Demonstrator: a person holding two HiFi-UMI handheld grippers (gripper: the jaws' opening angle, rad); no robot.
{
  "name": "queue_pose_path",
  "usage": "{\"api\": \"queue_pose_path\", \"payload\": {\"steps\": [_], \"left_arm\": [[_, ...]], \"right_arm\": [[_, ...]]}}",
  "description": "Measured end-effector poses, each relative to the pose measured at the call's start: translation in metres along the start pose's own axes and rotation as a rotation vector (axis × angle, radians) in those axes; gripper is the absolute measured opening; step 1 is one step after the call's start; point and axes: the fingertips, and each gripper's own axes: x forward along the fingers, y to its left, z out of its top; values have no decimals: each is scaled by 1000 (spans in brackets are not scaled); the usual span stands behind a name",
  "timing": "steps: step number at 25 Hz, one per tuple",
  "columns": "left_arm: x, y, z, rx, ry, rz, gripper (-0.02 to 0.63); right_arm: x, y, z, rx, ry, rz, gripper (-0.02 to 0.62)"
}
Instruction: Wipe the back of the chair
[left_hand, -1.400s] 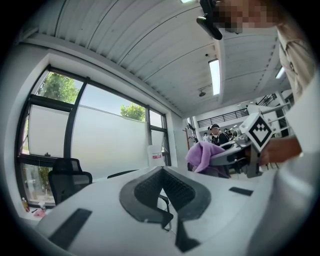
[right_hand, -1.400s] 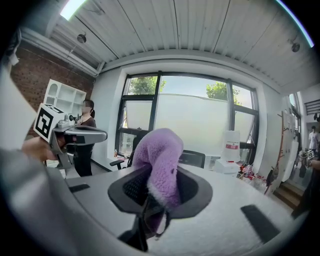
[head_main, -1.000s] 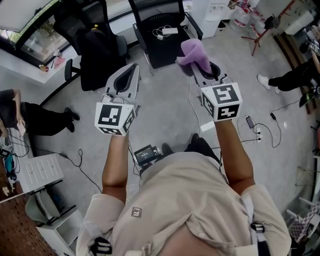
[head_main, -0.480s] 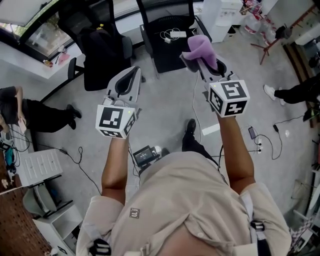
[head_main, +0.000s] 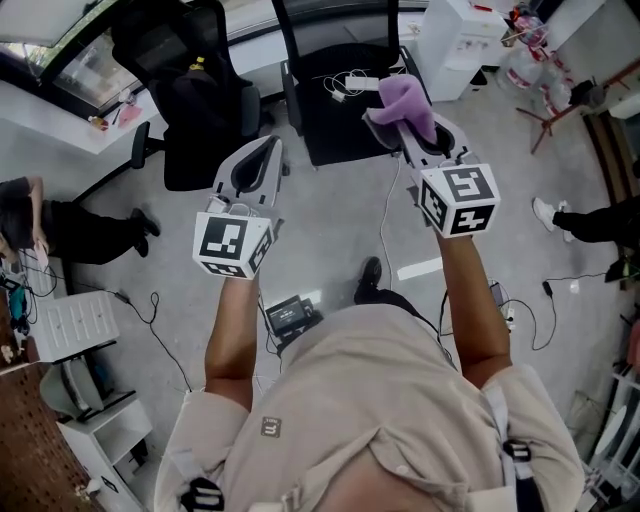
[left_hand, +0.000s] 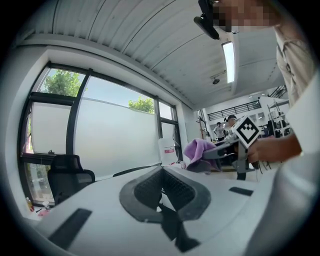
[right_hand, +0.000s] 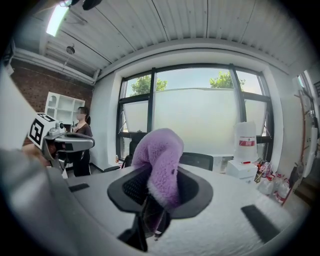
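Observation:
A black office chair (head_main: 335, 110) stands straight ahead in the head view, with white cables and a power strip (head_main: 355, 82) on its seat. Its back rises at the top edge. My right gripper (head_main: 400, 118) is shut on a fluffy purple cloth (head_main: 405, 98) and hovers over the seat's right side. In the right gripper view the cloth (right_hand: 162, 155) bulges out between the jaws, and a chair back (right_hand: 199, 161) shows behind it. My left gripper (head_main: 266, 152) is shut on nothing, held over the floor left of the chair. Its pads (left_hand: 150, 185) meet in the left gripper view.
A second black chair (head_main: 195, 95) with dark gear on it stands to the left, by a white desk (head_main: 60, 125). A white cabinet (head_main: 465, 40) is at the right. Cables and a small black device (head_main: 290, 312) lie on the floor. Other people sit at both sides.
The chairs have come nearer and now sit lower in the head view as the person stepped forward. Both grippers keep the same pose, and the cloth stays gripped.

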Motion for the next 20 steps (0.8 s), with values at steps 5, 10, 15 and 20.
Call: {"api": "queue_pose_path", "payload": {"steps": [5,10,15,20], "left_arm": [[44,-2,1,6,13,27,7],[82,-2,3,21,32,46,6],[110,0,6,25,36,61,7],[135,9,1,24,39,47,8]], "right_arm": [[26,-39,-2,6,2,34,89],[45,-67,-5,21,1,67,89],[61,-91,-7,25,6,83,89],[76,-104,-12,32,14,71,89]]}}
